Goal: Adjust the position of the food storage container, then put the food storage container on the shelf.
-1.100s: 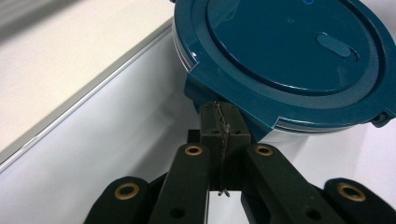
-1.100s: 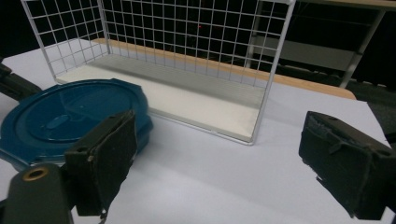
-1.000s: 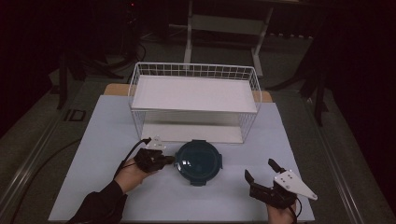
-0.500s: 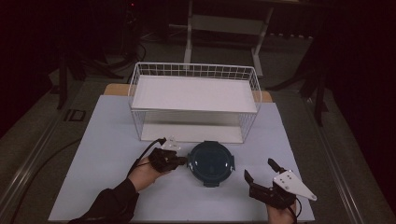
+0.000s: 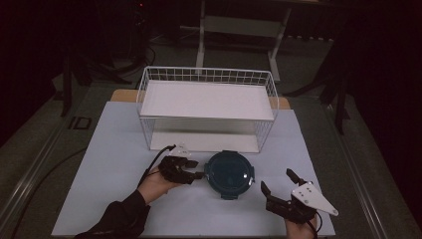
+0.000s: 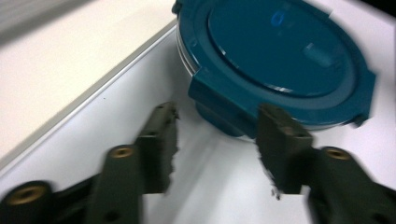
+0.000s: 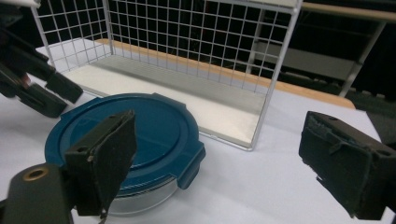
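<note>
A round clear container with a dark blue clip-on lid (image 5: 230, 173) (image 6: 280, 56) (image 7: 126, 133) sits on the pale table mat in front of the wire shelf. My left gripper (image 5: 195, 174) (image 6: 217, 140) lies just left of it. Its jaws are open, their tips reaching the lid's side clip, with nothing held between them. My right gripper (image 5: 279, 182) (image 7: 224, 163) rests near the front edge, to the right of the container. Its jaws are spread wide and it holds nothing. The left gripper (image 7: 39, 91) also appears beyond the container in the right gripper view.
A white wire shelf rack (image 5: 206, 74) (image 7: 280, 70) with a white upper deck and a white lower deck stands across the middle of the mat (image 5: 114, 149). A cable (image 5: 154, 164) trails from the left gripper. Dark floor and stands surround the table.
The container has slid to the right across the mat with the left gripper following against its left side. The right gripper has stayed still.
</note>
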### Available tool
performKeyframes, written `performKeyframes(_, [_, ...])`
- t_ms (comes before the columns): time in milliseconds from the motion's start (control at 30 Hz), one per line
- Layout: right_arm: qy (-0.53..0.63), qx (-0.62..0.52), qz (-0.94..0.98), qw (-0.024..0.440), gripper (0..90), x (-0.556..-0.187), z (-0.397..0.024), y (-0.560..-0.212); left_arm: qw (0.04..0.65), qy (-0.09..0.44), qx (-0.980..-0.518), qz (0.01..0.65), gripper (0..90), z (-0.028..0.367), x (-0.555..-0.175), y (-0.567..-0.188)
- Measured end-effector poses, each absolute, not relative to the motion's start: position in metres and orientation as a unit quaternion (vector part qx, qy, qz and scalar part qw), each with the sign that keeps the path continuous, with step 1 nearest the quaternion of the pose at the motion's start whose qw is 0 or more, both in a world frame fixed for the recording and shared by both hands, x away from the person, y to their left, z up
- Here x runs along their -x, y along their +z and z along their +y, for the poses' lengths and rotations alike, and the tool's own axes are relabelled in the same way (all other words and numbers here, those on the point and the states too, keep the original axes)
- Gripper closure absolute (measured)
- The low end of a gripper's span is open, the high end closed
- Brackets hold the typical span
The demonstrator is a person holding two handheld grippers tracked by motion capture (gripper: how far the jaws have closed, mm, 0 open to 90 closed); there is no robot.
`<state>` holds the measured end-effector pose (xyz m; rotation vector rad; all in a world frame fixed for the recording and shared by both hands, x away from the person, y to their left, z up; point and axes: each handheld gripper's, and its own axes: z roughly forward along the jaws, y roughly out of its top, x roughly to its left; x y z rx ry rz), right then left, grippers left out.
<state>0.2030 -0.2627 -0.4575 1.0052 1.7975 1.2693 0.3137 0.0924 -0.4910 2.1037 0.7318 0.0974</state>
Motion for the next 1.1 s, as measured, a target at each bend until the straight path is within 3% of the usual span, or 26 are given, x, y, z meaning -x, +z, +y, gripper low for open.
performKeyframes(100, [0.493,-0.381,0.695,0.358,11.3,-0.202,-0.261,-0.456,0.446,0.028,-0.843,0.300,19.7,0.093,-0.308,-0.487])
performKeyframes(233, [0.500,-0.377,0.693,0.358,11.5,-0.201,-0.261,-0.456,0.458,0.018,-0.838,0.296,1.5,0.091,-0.302,-0.479])
performKeyframes(533, [0.516,-0.364,0.687,0.361,14.3,-0.198,-0.260,-0.453,0.461,0.013,-0.831,0.310,1.3,0.085,-0.304,-0.468])
performKeyframes(600, [0.509,-0.365,0.697,0.349,21.3,-0.200,-0.260,-0.453,0.462,0.006,-0.826,0.323,1.3,0.084,-0.307,-0.468])
performKeyframes(667, [0.511,-0.371,0.701,0.332,22.0,-0.203,-0.261,-0.453,0.462,0.007,-0.822,0.334,1.3,0.083,-0.308,-0.467])
performKeyframes(767, [0.497,-0.371,0.700,0.354,18.9,-0.205,-0.261,-0.453,0.458,-0.002,-0.820,0.343,1.3,0.081,-0.312,-0.467])
performKeyframes(900, [0.502,-0.365,0.703,0.349,13.0,-0.209,-0.259,-0.452,0.454,-0.003,-0.812,0.367,1.3,0.078,-0.316,-0.471])
performKeyframes(1100, [0.487,-0.368,0.705,0.361,10.4,-0.212,-0.252,-0.448,0.455,-0.053,-0.792,0.404,1.6,0.073,-0.327,-0.484])
